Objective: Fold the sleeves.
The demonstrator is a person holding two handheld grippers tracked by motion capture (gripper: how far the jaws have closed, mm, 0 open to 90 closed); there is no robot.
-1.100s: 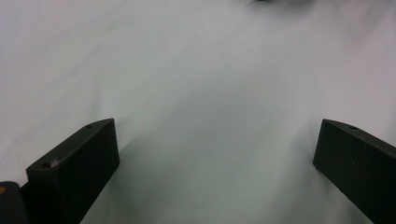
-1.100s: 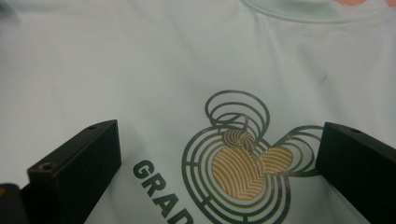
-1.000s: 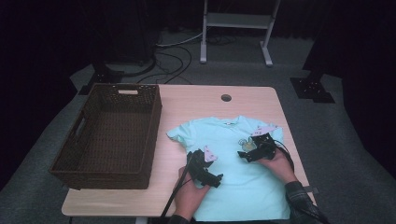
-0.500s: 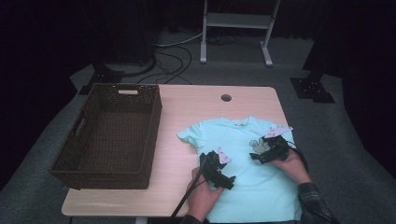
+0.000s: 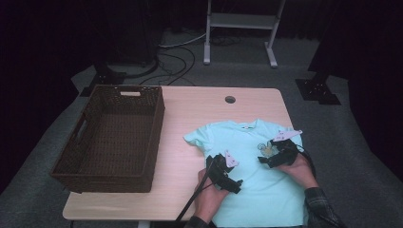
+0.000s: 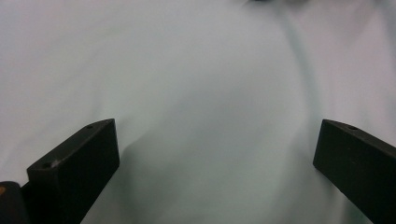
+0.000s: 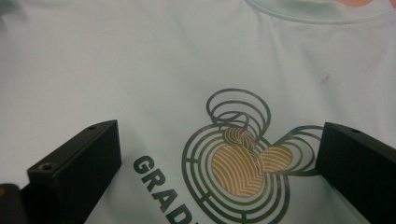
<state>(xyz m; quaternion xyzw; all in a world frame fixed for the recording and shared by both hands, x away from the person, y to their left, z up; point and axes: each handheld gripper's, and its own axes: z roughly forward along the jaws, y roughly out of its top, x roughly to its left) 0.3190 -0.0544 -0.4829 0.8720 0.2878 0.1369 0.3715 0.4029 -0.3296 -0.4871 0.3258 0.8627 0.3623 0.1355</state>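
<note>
Two grippers, left gripper point(image 5: 227, 172) and right gripper point(image 5: 275, 153), jaws apart over one mint T-shirt point(image 5: 247, 142); one basket point(image 5: 111, 137) alongside.

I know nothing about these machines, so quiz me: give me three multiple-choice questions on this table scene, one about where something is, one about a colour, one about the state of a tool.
1. Where does the basket stand relative to the T-shirt?
A. To its left
B. On top of it
C. To its right

2. What colour is the T-shirt?
A. Red
B. Pale mint green
C. Black

3. How do the jaws of the right tool stand?
A. Clamped on a sleeve
C. Shut on nothing
B. Wide apart over the printed design

Answers: 1 A, the high view shows the wicker basket on the table's left side. 2 B, every view shows light mint cloth. 3 B, the right gripper view shows both jaws apart, with the swirl print between them.
</note>
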